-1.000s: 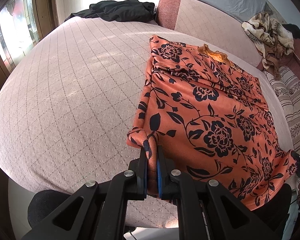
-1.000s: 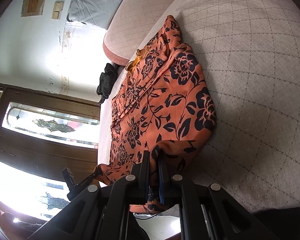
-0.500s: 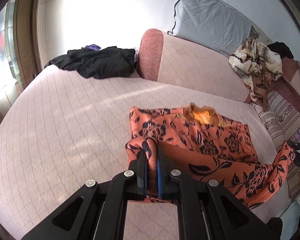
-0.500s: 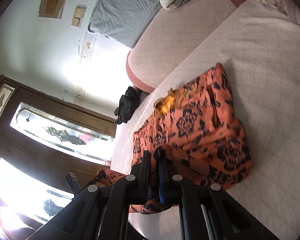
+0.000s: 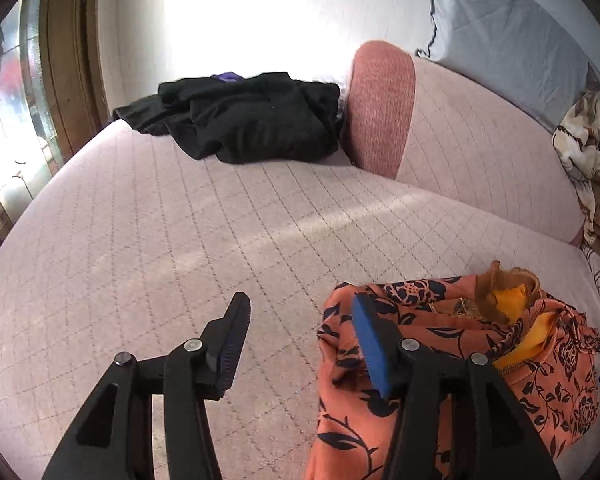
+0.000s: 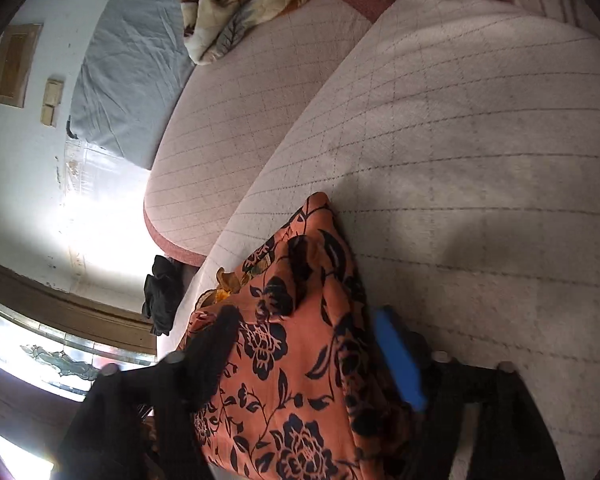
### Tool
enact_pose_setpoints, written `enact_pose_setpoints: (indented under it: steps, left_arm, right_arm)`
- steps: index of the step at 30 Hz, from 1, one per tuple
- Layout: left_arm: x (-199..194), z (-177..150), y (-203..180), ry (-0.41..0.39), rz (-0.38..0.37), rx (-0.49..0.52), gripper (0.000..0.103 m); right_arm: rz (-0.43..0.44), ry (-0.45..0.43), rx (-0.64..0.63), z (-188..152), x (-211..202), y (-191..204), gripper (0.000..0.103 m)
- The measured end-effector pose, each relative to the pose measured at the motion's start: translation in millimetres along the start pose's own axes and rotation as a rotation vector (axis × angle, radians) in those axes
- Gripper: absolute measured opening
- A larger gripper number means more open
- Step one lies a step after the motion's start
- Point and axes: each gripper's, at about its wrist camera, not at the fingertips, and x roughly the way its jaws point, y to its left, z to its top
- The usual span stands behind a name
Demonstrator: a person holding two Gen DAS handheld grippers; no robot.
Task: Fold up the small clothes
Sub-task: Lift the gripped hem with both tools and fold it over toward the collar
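Blown-out window glare, fisheye warping, motion blur

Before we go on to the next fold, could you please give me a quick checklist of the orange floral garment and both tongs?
1. Left tongs released, jaws opening, nothing between them: ok.
2. Right tongs released, jaws opening, cloth lying loose between them: ok.
3. Orange floral garment folded over on the quilted cushion: ok.
4. Fold edges squared: not ok, yellow lining bunches out.
5. Black clothes pile apart from garment: ok.
6. Garment's near edge: cannot tell.
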Motion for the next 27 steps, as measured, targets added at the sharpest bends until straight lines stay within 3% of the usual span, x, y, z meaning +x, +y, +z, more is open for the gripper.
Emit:
enact_pose_setpoints:
  steps: [3,5,10,13,16,18,19,20,21,23,27]
  left_arm:
    - [-32.7,-20.1,19.8,-0.006,-0.019,-0.031,0.055]
    - [-45.4,-46.8,26.8,0.026,-0.062,-0.056,0.055]
    - [-41.7,-117.1,8.4,0.155,-0.139,-0.101,0.055]
    - [-24.7,-126.5,-8.0,0.169,-0.14,-0.119,0.055]
    - [-7.4,-117.9,-18.0,0.149,-0.105,-0.152,0.068]
    - [1.3,-109.0,-20.7,0.138,-0.081,-0.18,0.068]
    - [5.6,-104.4,-20.9,0.142,-0.076,-0.193,0.05]
    - [9.8,-99.0,-20.8,0.159,-0.061,-0.198,0.023]
    - [12.7,-92.8,-21.2,0.182,-0.066,-0.208,0.022]
    - [5.8,-81.0,-21.2,0.183,-0.07,-0.214,0.019]
    - [-44.8,-59.5,-29.0,0.08,-0.09,-0.157,0.018]
  right_arm:
    - [0.025,-0.037,-0.03,-27.2,-44.0,1.8,0.084]
    - [0.026,-0.011,-0.023,-55.0,-58.3,1.6,0.083]
    - [0.001,0.117,0.032,-110.2,-31.0,-10.9,0.083]
    - [-0.007,0.047,0.04,-105.2,-17.3,-3.1,0.083]
    - [-0.009,0.008,0.128,-89.7,0.7,0.4,0.083]
    - [-0.046,-0.031,0.177,-80.0,11.7,0.8,0.082]
    - [-0.057,-0.054,0.178,-76.4,15.3,3.4,0.08]
    - [-0.062,-0.064,0.182,-72.8,19.8,4.9,0.063]
    - [-0.072,-0.052,0.202,-70.1,26.0,3.3,0.016]
    - [-0.078,-0.018,0.229,-66.3,35.2,1.1,0.015]
    - [-0.032,-0.038,0.118,-56.0,7.9,38.1,0.015]
